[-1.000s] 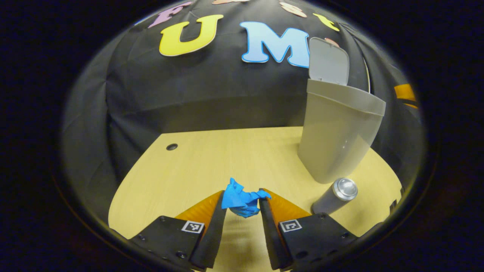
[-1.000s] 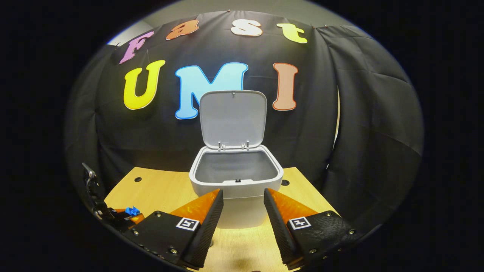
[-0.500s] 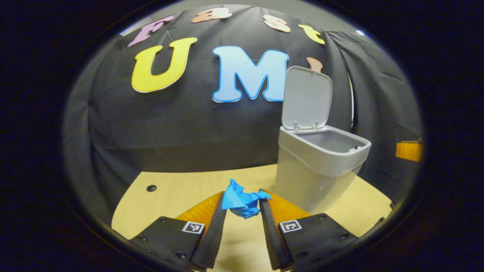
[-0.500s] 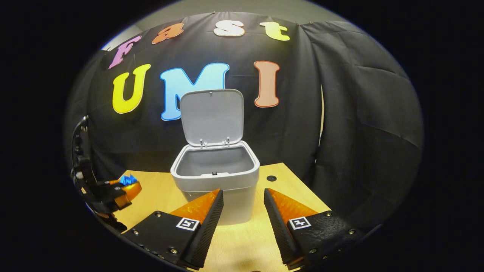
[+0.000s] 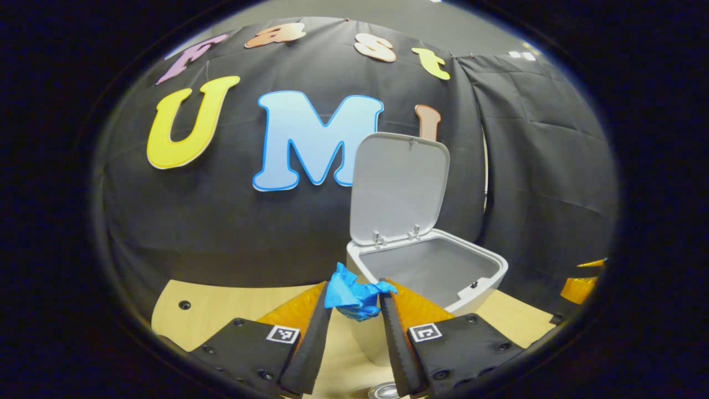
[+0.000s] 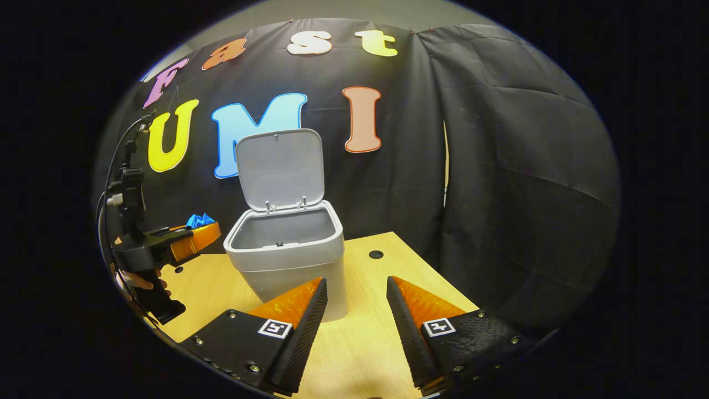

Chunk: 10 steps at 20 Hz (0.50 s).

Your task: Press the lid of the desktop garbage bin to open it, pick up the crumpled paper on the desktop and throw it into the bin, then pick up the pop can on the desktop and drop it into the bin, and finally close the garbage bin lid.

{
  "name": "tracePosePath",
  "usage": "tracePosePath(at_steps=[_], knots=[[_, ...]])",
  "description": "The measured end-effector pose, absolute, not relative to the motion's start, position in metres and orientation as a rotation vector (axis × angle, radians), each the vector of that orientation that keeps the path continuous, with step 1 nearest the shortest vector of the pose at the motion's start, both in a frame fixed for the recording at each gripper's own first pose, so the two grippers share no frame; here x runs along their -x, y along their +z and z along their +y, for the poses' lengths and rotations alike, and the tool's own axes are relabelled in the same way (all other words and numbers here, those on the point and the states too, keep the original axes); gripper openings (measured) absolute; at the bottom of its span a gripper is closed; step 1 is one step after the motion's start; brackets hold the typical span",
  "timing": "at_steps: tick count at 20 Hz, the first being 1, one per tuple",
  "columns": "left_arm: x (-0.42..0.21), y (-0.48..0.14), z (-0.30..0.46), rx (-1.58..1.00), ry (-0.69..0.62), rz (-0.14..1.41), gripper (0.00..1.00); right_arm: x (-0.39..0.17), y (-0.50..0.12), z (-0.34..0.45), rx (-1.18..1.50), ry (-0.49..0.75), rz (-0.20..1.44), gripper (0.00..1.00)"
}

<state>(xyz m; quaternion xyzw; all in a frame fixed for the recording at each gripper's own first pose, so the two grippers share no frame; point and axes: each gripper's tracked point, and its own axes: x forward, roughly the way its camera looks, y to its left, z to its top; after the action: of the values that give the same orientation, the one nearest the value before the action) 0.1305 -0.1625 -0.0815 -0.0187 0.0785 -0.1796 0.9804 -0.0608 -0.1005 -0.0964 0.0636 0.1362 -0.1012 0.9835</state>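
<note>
The crumpled blue paper [image 5: 354, 298] sits pinched between the two fingers of the left gripper [image 5: 355, 305], both pressing on it near their tips; its lower part is hidden behind the fingers. In the right gripper view the same paper [image 6: 200, 220] peeks out as a small blue tuft above that gripper [image 6: 196, 235], and how the fingers close on it there is too small to make out. The paper is held in the air, just beside the near-left edge of the grey desktop bin [image 5: 487, 266], at about rim height and not yet over the opening.

The bin's lid [image 5: 399, 188] stands upright at the back, and the grey inside shows. The bin's lower body is hidden behind the left gripper's fingers. At the bottom edge of the left gripper view a bit of the pop can [image 5: 384, 392] shows, cut off by the picture's edge.

The right gripper [image 6: 356, 310] hangs over the wooden desktop [image 6: 388, 277], its fingers spread apart with nothing between them, near the bin's front. A hand [image 6: 135, 281] grips the left gripper's handle, partly hidden.
</note>
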Motion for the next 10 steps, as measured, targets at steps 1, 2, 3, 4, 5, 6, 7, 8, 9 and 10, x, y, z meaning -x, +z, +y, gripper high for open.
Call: tracePosePath(at_steps=[1, 2, 3, 4, 5, 6, 7, 8, 9, 10], knots=[[-0.133, -0.077, -0.173, 0.038, -0.378, 0.153, 0.57, 0.064, -0.097, -0.101, -0.140, -0.207, 0.277, 0.71], [-0.137, -0.074, -0.183, 0.034, -0.392, 0.155, 0.57, 0.066, -0.100, -0.101, -0.149, -0.212, 0.281, 0.71], [-0.141, -0.073, -0.191, 0.026, -0.401, 0.155, 0.57, 0.070, -0.103, -0.102, -0.154, -0.216, 0.286, 0.71], [-0.144, -0.072, -0.199, 0.022, -0.409, 0.153, 0.58, 0.073, -0.106, -0.102, -0.158, -0.220, 0.292, 0.71], [-0.147, -0.069, -0.207, 0.022, -0.421, 0.151, 0.57, 0.076, -0.109, -0.103, -0.163, -0.225, 0.299, 0.71], [-0.150, -0.068, -0.215, 0.024, -0.430, 0.151, 0.57, 0.080, -0.111, -0.104, -0.167, -0.232, 0.303, 0.71], [-0.151, -0.068, -0.218, 0.025, -0.432, 0.152, 0.57, 0.083, -0.114, -0.106, -0.171, -0.237, 0.307, 0.71], [-0.153, -0.069, -0.222, 0.028, -0.436, 0.154, 0.57, 0.085, -0.115, -0.107, -0.174, -0.243, 0.310, 0.71], [-0.155, -0.070, -0.224, 0.028, -0.433, 0.158, 0.57, 0.086, -0.115, -0.108, -0.175, -0.249, 0.312, 0.71], [-0.156, -0.072, -0.227, 0.031, -0.436, 0.161, 0.58, 0.089, -0.115, -0.110, -0.175, -0.254, 0.312, 0.71]])
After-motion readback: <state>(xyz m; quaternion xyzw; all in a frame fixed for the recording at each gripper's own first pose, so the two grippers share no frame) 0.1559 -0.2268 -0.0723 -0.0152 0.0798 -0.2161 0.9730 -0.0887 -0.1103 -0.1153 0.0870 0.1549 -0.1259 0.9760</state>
